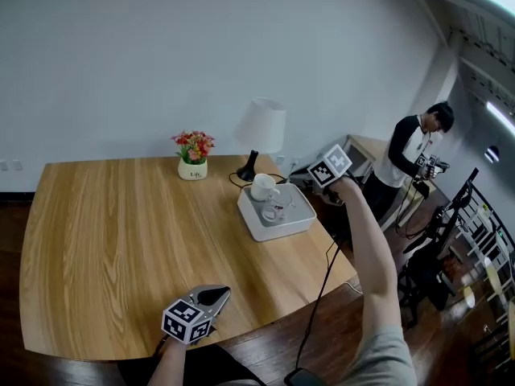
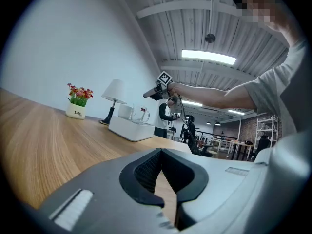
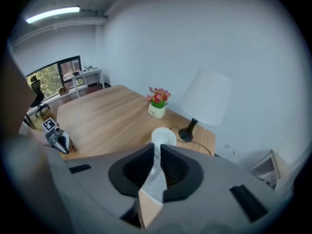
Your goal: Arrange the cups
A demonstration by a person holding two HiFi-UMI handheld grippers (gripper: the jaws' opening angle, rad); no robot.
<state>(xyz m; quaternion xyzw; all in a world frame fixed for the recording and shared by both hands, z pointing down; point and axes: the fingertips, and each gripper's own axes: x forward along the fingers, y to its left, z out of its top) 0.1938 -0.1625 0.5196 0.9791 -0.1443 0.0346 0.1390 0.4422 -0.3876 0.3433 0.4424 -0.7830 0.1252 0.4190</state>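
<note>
A white mug [image 1: 261, 187] and a clear glass cup [image 1: 273, 212] stand on a white tray [image 1: 282, 227] at the table's far right. My right gripper [image 1: 310, 182] hangs in the air just right of the tray and points steeply down at it. Its jaws stand a narrow slit apart with nothing between them; the right gripper view shows the white mug [image 3: 164, 137] just beyond the tips [image 3: 157, 150]. My left gripper [image 1: 217, 296] lies near the table's front edge, shut and empty, far from the tray [image 2: 127, 130].
A white lamp [image 1: 261, 131] and a small flower pot [image 1: 193, 158] stand behind the tray. A black cable [image 1: 322, 284] hangs over the table's right edge. A person [image 1: 410, 155] stands beyond the table by a railing [image 1: 475, 215].
</note>
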